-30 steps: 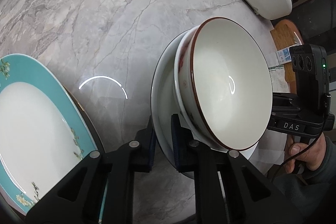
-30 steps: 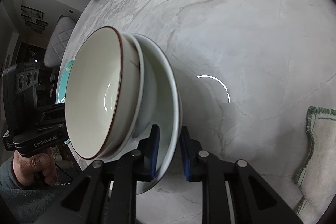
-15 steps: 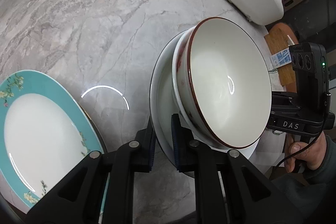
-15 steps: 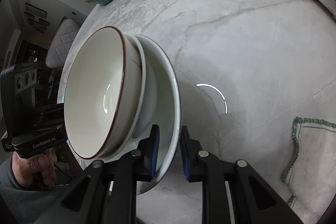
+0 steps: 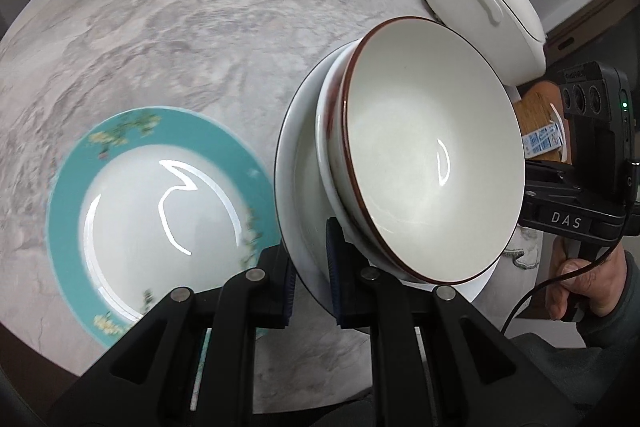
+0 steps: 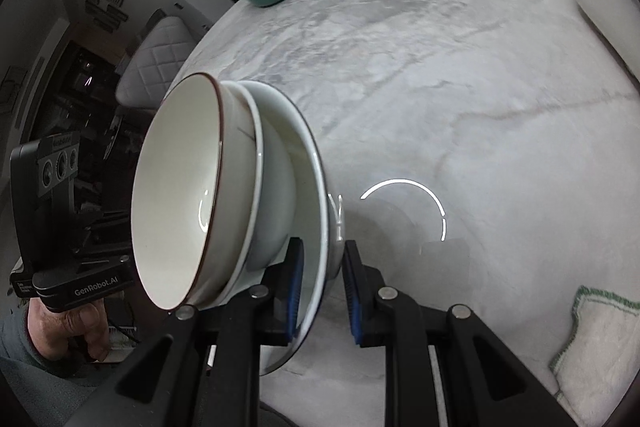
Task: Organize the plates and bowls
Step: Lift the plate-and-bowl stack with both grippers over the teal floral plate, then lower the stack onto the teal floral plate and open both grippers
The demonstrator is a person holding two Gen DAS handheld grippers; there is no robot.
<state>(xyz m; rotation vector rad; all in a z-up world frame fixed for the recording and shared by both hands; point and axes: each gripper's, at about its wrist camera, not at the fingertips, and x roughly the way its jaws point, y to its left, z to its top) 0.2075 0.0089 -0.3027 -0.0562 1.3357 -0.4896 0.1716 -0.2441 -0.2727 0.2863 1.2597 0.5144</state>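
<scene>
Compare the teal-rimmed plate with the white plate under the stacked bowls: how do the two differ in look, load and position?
The teal-rimmed plate has a floral teal border; the white plate is plain. The teal-rimmed plate lies bare on the table; the white plate carries two nested bowls. The white plate is clamped by both grippers; the teal-rimmed plate is untouched. Both have white centres.

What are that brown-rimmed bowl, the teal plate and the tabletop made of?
Brown-rimmed bowl: looks like glazed ceramic, its cream inside glossy and mirroring a curved light.
Teal plate: probably glazed ceramic or porcelain too; it has a shiny white centre with sharp reflections and a printed flower band.
Tabletop: polished grey marble or a marble-look slab, going by the veining and the lamp ring reflected; which one is unclear.
</scene>
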